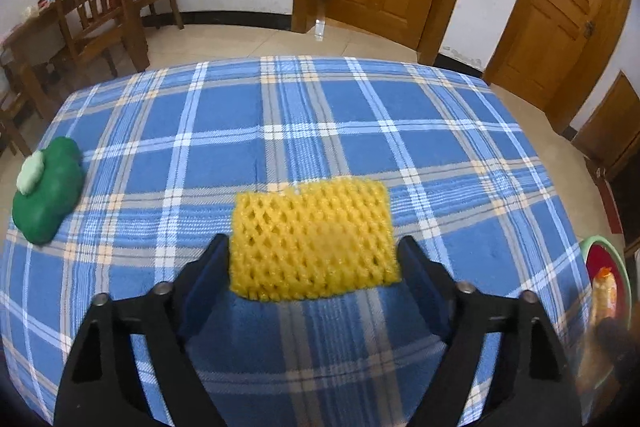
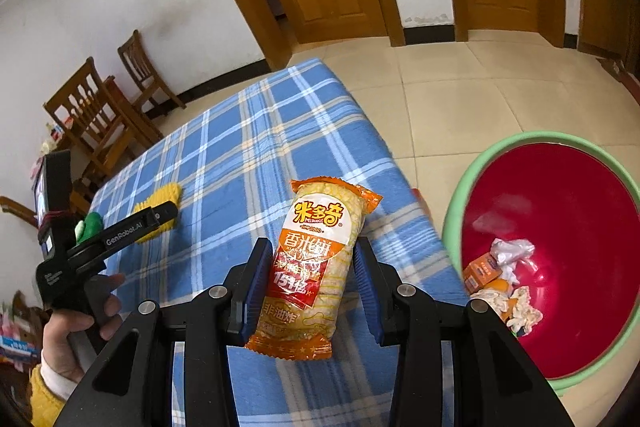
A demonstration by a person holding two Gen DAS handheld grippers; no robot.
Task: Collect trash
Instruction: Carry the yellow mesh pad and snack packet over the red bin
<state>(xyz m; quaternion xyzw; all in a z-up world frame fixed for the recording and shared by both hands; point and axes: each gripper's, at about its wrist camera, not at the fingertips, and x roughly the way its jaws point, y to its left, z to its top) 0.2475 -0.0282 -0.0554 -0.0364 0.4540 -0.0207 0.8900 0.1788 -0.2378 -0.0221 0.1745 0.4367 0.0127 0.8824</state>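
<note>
Snack packet (image 2: pixel 316 267): clamped in my right gripper (image 2: pixel 308 291), bound for basin (image 2: pixel 452 203) at three o'clock; left gripper (image 1: pixel 314 259) wide around yellow foam net (image 1: pixel 312 239).

My left gripper (image 1: pixel 314 247) hangs low over the table (image 1: pixel 160 115), jaws spread wide. My right gripper (image 2: pixel 308 267) sits past the table's near corner, jaws clamped, tilted toward it.

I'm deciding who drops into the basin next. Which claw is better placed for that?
Right. The right claw already has the snack packet between its fingers, close to the red basin on the floor. The left claw is open around the yellow foam net, which lies on the table.
</note>
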